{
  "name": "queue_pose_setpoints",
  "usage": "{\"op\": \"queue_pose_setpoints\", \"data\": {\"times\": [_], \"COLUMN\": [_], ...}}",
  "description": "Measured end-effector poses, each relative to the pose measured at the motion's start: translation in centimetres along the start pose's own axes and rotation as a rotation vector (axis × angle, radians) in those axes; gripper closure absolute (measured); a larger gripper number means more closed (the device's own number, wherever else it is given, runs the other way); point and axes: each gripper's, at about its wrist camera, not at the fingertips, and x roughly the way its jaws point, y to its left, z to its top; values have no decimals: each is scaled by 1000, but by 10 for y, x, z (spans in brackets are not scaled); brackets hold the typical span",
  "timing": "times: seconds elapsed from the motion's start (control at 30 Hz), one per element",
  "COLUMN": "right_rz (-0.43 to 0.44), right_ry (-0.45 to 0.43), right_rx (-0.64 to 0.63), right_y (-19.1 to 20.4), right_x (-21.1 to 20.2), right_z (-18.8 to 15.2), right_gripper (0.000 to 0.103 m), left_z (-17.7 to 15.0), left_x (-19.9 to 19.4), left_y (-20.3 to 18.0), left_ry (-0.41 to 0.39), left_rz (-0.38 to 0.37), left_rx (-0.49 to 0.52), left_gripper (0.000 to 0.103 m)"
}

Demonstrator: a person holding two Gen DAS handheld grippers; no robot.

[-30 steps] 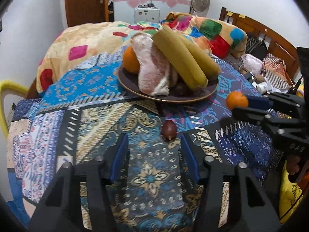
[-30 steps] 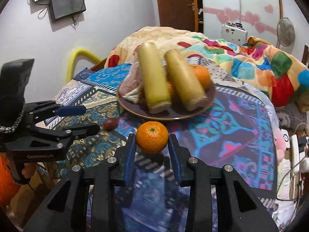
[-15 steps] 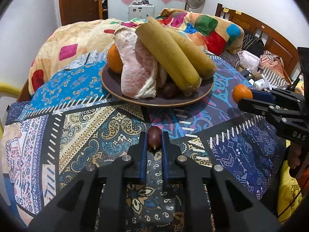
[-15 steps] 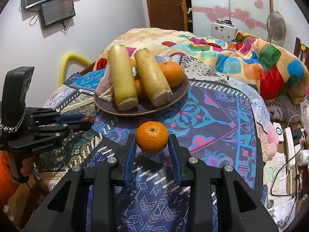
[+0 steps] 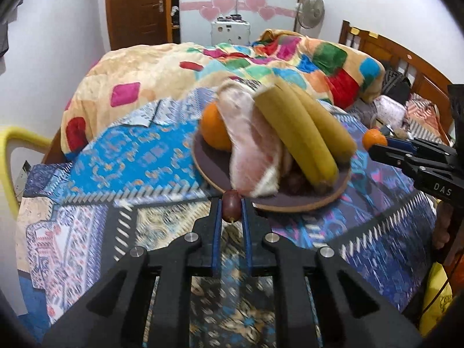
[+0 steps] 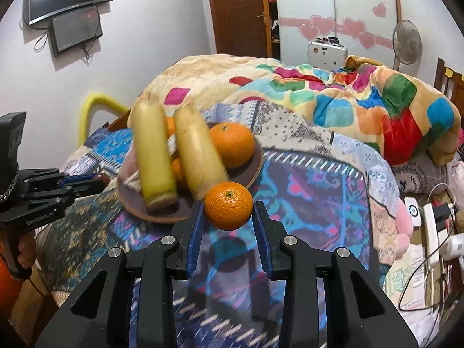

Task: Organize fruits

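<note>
- Left wrist view: the left tool is pinched narrow around a small dark red fruit, an oval one held with its long axis pointing away from the camera, stem end toward it.
- That fruit hangs just before the near rim of the brown plate, which sits on a patterned bedspread.
- On the plate, from left: an orange at the far left edge, then a pinkish peeled pomelo wedge, then two long yellow-green pieces lying side by side, their long axes running from the back of the plate toward the front right, cut ends nearest the camera.
- At the right edge, the right tool reaches in with a mandarin at its tips.
- Right wrist view: the left tool shows at the left, tips close together beside the plate.
- In the middle, the right tool holds the mandarin between its blue pads, stem facing up, above the bedspread and just right of the plate's near rim.
</note>
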Motion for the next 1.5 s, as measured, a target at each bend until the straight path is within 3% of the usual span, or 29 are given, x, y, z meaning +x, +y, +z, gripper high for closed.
{"op": "queue_pose_setpoints", "data": {"times": [0.17,0.5,0.83,1.07,1.27,1.5], "right_rz": [-13,-13,7,-14,-28,-18], "right_ry": [-1,31,77,77,20,-110], "right_rx": [11,-3,-27,-40,-45,-50], "right_y": [-8,-11,-12,-12,-7,13], "right_x": [11,36,47,46,28,-26], "right_z": [16,32,34,33,35,46], "right_gripper": [72,72,71,64,64,64], "left_z": [19,39,41,40,39,45], "left_x": [11,40,48,46,33,-24], "left_y": [11,17,14,13,15,8], "left_ry": [-10,29,44,47,26,-79], "left_rz": [22,-10,0,-2,9,11], "left_rx": [-14,-44,-31,-25,-39,-37], "left_gripper": [90,90,90,89,78,77]}}
